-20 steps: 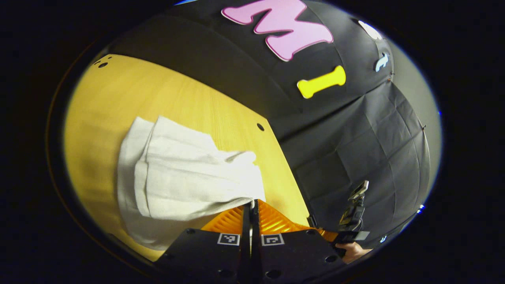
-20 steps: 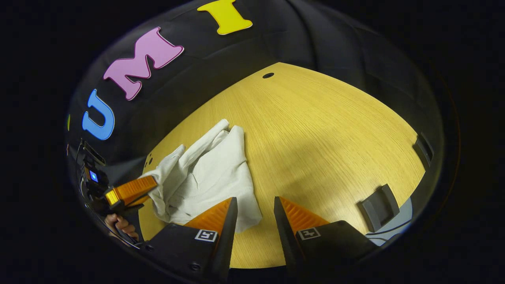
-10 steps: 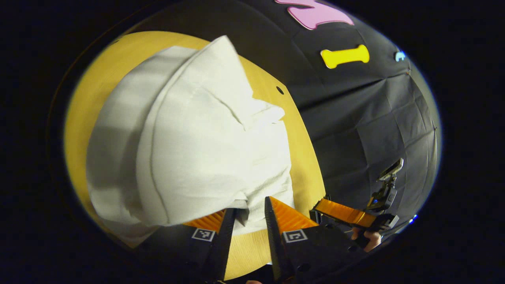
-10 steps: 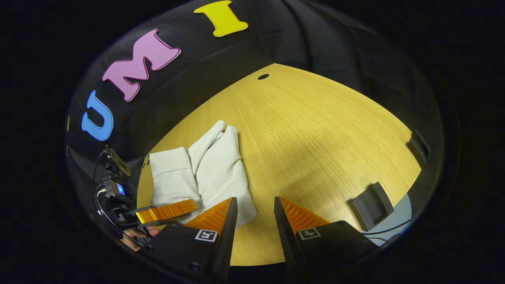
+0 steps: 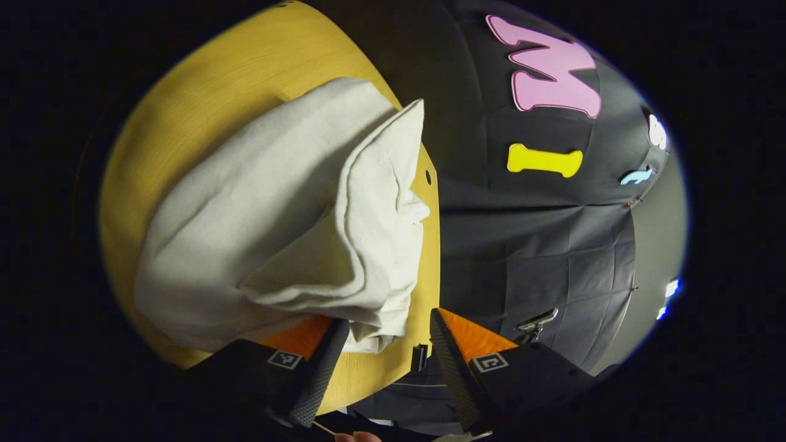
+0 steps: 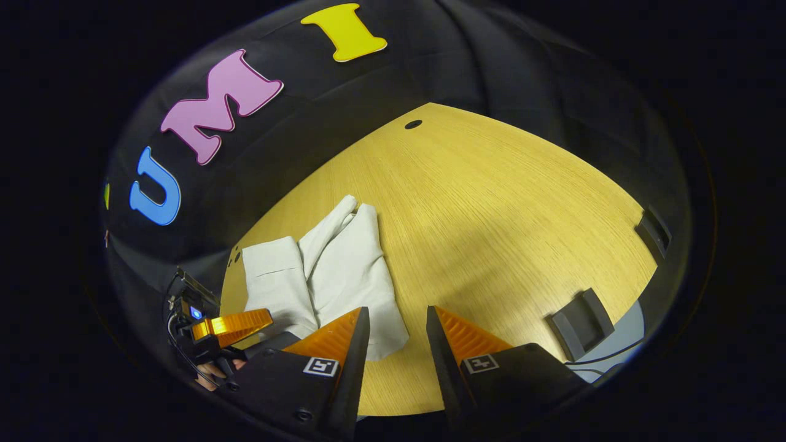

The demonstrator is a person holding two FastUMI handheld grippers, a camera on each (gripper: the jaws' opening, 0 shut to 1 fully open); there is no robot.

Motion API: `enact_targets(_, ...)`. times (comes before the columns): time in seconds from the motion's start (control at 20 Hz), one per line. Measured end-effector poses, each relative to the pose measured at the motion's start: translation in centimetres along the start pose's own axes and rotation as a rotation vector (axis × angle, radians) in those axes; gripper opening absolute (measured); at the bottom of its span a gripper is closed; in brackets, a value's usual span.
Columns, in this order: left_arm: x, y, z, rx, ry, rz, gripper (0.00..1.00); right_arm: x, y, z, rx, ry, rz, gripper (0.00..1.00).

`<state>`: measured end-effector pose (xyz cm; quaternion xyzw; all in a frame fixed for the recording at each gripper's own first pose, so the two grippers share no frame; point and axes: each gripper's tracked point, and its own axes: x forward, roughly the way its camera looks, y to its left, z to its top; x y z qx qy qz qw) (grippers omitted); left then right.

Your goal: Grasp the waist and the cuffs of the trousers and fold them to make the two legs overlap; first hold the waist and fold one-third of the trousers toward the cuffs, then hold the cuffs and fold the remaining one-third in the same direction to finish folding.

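Lying folded on table (image 6: 491, 202): trousers (image 6: 344, 270); left claw (image 5: 384, 334) spread, right claw (image 6: 398, 331) spread, both holding nothing.

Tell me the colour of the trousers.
Off-white, plain; the trousers show best in the left gripper view.

A staged recording booth is showing here, not a lived-in room: black cloth (image 6: 503, 67) is hanging as the wall all around, creased into squares, and a bare light-wood table (image 6: 503, 202) with drilled holes and dark brackets (image 6: 580, 322) at its edge is sitting inside it.
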<state>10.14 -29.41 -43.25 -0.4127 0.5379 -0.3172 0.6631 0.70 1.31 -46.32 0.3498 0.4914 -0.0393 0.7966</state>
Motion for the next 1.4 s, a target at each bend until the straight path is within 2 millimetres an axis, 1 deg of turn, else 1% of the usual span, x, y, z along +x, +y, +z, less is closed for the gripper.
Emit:
enact_targets(0.1,-1.7,0.0,-0.8,0.034,0.005,0.020,0.87,0.2,0.7,-0.3,-0.002,0.005,0.011,0.59)
enact_targets(0.15,-2.6,-0.2,-0.7,0.043,-0.015,0.030,0.87,0.2,1.1,-0.4,-0.005,0.009,0.018,0.58)
enact_targets(0.3,-5.1,-1.6,0.4,0.052,-0.093,0.011,0.87,0.1,2.7,-1.2,-0.034,0.015,0.051,0.58)
enact_targets(0.4,-6.6,-2.2,1.5,0.057,-0.138,0.013,0.87,0.0,3.8,-1.8,-0.053,0.025,0.074,0.58)
enact_targets(0.55,-9.6,-2.9,3.8,0.067,-0.216,0.028,0.87,-0.2,5.5,-2.3,-0.066,0.035,0.108,0.58)
enact_targets(0.7,-12.8,-2.5,6.1,0.095,-0.303,0.077,0.87,-0.6,7.2,-2.0,-0.077,0.030,0.142,0.58)
enact_targets(0.75,-13.9,-2.0,6.8,0.095,-0.329,0.099,0.87,-0.8,7.8,-1.9,-0.080,0.025,0.155,0.58)
enact_targets(0.95,-17.0,-0.6,8.8,0.064,-0.413,0.158,0.87,-1.1,9.7,-1.6,-0.091,0.024,0.197,0.58)
enact_targets(1.15,-17.9,1.1,9.2,0.051,-0.440,0.206,0.87,0.2,10.8,-1.9,-0.103,0.041,0.239,0.58)
enact_targets(1.25,-17.9,2.0,9.1,0.057,-0.439,0.229,0.87,0.7,10.9,-2.1,-0.107,0.065,0.247,0.58)
enact_targets(1.3,-17.6,2.3,8.9,0.059,-0.430,0.240,0.87,0.9,11.0,-2.4,-0.101,0.086,0.246,0.58)
enact_targets(1.4,-17.3,2.5,8.8,0.060,-0.421,0.245,0.87,1.2,10.9,-2.9,-0.102,0.135,0.239,0.59)
